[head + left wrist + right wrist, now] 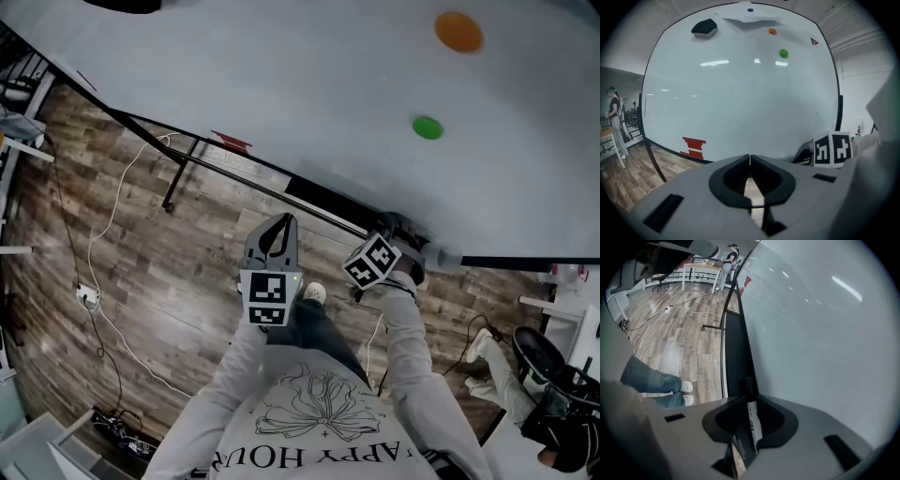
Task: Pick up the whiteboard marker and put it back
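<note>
A whiteboard marker (753, 421), white barrel with a black cap, sits between the jaws of my right gripper (749, 398), and the pads press on it. Its capped end points down at the dark tray (737, 352) along the whiteboard's bottom edge. In the head view the right gripper (405, 234) is at that tray, with the marker hidden behind it. My left gripper (278, 231) hangs beside it, left of the right one, away from the board. Its fingertips meet with nothing between them (750, 158).
The whiteboard (328, 75) carries an orange magnet (458, 31), a green magnet (427, 127), a black eraser (704, 28) and a red mark (693, 147). Its stand's feet and white cables (103, 234) lie on the wood floor. An office chair (553, 375) stands right.
</note>
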Demonstrator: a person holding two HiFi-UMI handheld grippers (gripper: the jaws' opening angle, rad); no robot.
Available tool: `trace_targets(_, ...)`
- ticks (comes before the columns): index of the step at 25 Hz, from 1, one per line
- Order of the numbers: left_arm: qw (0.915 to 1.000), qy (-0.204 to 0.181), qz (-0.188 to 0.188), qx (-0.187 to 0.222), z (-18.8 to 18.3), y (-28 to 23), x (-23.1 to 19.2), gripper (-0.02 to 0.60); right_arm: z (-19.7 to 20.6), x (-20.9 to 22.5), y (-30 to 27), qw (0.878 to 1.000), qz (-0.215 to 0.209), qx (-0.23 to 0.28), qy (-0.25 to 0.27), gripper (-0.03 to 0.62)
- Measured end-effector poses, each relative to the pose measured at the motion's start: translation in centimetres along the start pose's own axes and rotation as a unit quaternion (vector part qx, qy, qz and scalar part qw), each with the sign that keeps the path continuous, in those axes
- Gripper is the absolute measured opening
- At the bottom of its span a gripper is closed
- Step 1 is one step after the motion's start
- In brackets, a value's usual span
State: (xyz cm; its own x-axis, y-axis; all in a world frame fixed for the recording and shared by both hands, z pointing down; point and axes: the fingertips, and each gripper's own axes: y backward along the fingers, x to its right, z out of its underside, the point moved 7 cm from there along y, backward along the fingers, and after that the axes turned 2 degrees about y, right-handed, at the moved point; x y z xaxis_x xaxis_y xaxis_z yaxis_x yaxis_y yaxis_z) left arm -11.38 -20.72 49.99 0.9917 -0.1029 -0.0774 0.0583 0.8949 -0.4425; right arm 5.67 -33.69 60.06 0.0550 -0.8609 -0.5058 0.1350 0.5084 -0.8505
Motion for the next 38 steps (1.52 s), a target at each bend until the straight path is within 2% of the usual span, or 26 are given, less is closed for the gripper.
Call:
trace_targets(6,1.0000,0.000,0.004,0.002,0.1,-0.1,-0.3,0.008,0.3,-0.4,-0.3,1.000,0.001,0.006,0.016,0.069)
trace_targets(11,1.0000,-0.002,0.007,0.006,-0.5,0.1,-0.6,0.008,0.2,-0.4,0.1,1.000,0.014,0.016,0.005,0.066)
trace_targets(18,0.9996,-0.007,0.018,0.020,-1.7,0.4,-0.4,0.008,0.1,0.4,2.4,0.997,0.032,0.049,-0.051,0.063)
trace_targets(22,0.9989,-0.016,0.031,0.032,-2.6,0.6,0.2,0.008,0.0,1.4,4.8,0.988,0.052,0.091,-0.116,0.063)
trace_targets(28,0.9970,-0.022,0.053,0.051,-4.3,0.6,1.5,0.008,0.7,3.1,9.0,0.956,0.079,0.162,-0.230,0.063)
trace_targets(31,0.9952,-0.029,0.069,0.063,-5.3,0.4,2.3,0.008,1.2,3.8,11.2,0.936,0.105,0.191,-0.277,0.063)
trace_targets(33,0.9931,-0.037,0.084,0.073,-6.2,0.2,3.2,0.008,1.9,4.4,12.7,0.916,0.123,0.212,-0.317,0.063)
trace_targets(38,0.9865,-0.052,0.120,0.099,-8.7,0.1,6.3,0.008,5.0,6.4,16.8,0.855,0.174,0.270,-0.408,0.062)
